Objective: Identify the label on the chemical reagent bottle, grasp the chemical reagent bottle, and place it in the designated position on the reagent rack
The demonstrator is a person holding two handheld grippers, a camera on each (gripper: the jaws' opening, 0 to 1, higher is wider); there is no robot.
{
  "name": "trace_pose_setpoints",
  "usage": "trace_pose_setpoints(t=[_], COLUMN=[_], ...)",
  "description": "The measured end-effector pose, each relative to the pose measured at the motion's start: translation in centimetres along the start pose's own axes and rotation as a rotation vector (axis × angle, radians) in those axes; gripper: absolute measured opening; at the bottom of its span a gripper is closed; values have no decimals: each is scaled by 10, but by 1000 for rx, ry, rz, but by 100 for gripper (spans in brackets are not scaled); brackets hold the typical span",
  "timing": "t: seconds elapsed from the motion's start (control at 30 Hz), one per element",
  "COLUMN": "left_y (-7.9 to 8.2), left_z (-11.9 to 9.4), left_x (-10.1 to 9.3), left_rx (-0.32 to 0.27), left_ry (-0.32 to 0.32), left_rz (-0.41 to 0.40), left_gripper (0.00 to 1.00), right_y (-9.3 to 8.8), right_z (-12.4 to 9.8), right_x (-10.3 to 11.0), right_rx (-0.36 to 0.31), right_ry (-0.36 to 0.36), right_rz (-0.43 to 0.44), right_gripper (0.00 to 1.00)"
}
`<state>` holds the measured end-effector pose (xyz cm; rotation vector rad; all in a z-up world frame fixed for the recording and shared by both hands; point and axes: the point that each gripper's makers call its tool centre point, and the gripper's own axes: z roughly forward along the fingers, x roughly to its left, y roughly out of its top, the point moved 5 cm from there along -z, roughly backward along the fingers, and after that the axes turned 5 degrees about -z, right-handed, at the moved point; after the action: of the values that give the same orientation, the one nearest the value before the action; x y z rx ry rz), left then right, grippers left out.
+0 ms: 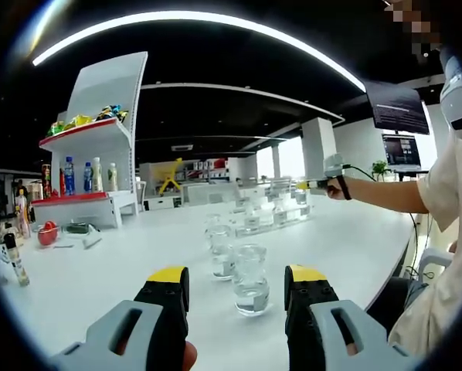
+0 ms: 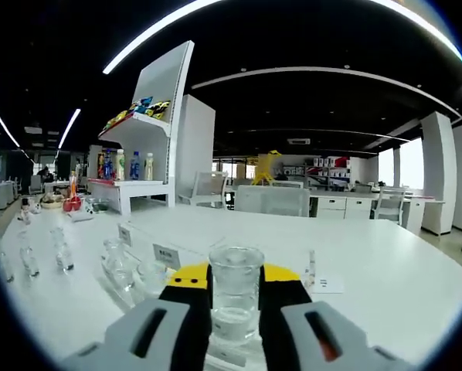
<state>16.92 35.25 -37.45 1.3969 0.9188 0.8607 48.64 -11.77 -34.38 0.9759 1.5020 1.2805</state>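
Right gripper [image 2: 235, 305] was clamped on one clear glass reagent bottle [image 2: 235, 297], upright between its yellow-tipped jaws, over the clear rack [image 2: 150, 267] on the white table [image 2: 385, 270]; two small label cards [image 2: 166, 255] stood just ahead-left, writing too small to read. Left gripper [image 1: 237, 287] stood wide, holding nothing, with a row of about three clear bottles [image 1: 250, 280] on the table, the nearest just ahead between its jaws. Farther off, a person's hand held the other gripper [image 1: 331, 179] over the rack.
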Motion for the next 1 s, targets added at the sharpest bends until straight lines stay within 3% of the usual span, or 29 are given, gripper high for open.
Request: trace_pose_setpoints(t=[1.0], left_y=[-5], left_z=[2], left_x=[2], left_rx=[21], left_ry=[6], left_rz=[1], left_gripper=[49], right_y=[-22], right_z=[13], right_x=[-4], right_rx=[19], right_ry=[-5], right_rz=[2], right_gripper=[22])
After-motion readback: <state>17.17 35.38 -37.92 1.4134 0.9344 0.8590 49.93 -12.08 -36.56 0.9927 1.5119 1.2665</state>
